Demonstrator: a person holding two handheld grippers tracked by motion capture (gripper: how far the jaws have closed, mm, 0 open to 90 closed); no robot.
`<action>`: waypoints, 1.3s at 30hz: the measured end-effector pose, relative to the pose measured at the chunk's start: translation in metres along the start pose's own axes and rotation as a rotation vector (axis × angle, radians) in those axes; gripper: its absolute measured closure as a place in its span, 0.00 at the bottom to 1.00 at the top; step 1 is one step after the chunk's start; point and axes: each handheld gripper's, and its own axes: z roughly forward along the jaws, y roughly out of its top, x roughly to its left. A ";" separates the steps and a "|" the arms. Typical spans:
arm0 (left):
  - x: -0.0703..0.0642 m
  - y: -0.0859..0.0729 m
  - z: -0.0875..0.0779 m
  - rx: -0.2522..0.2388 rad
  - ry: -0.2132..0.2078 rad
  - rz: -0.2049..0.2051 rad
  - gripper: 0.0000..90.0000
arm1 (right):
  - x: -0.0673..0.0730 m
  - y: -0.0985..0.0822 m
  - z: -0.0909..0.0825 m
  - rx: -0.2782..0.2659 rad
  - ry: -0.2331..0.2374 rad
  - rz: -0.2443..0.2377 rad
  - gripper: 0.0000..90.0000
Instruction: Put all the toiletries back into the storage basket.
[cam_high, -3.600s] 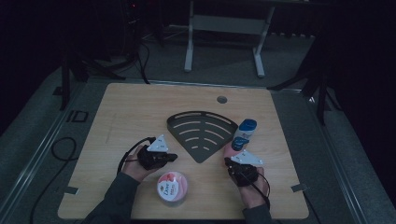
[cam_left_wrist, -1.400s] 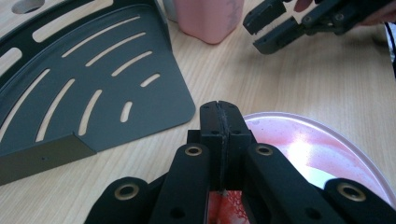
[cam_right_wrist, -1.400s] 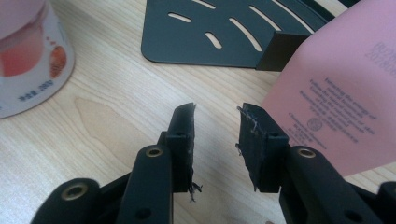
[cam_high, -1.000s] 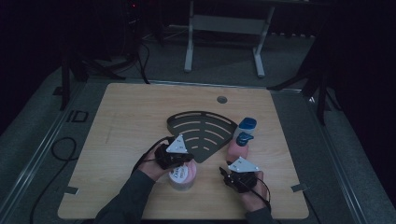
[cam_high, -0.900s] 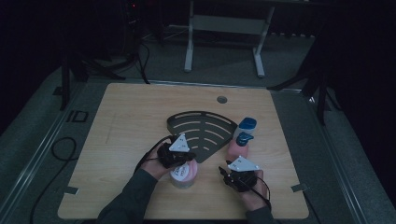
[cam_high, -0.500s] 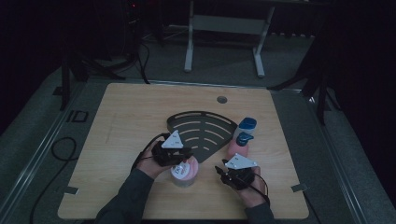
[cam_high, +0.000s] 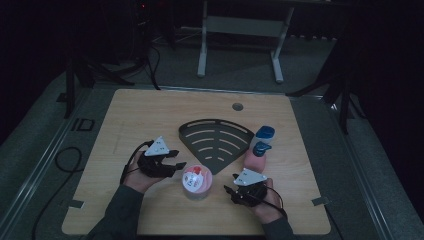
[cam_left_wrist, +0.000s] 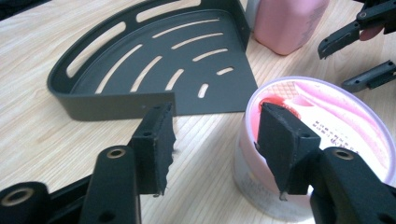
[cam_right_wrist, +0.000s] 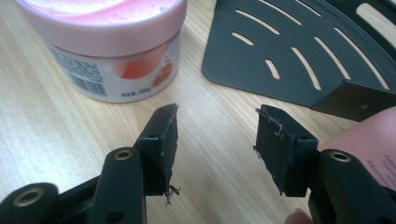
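The round pink-lidded plastic jar (cam_high: 196, 182) stands on the wooden tabletop (cam_high: 150, 115), near the dark slotted corner shelf (cam_high: 216, 142). The left hand-held gripper (cam_high: 176, 167) has just been opening, empty, apparently letting go; the right hand-held gripper (cam_high: 231, 192) has likewise just been opening, empty, ready to grasp.

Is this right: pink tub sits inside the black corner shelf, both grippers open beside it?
Not quite. The pink tub stands on the bare table, in front of the black corner shelf; the high view shows it. The left gripper and right gripper are open beside it.
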 end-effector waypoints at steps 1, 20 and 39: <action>0.000 0.000 0.000 0.000 0.000 0.000 0.49 | 0.000 0.000 0.000 0.000 0.000 0.000 0.51; 0.003 -0.025 -0.017 0.014 -0.111 0.035 0.43 | 0.000 0.009 0.012 -0.025 0.188 0.020 0.46; -0.021 -0.040 0.011 0.089 -0.254 0.084 0.36 | 0.004 0.024 0.025 -0.006 0.282 -0.060 0.37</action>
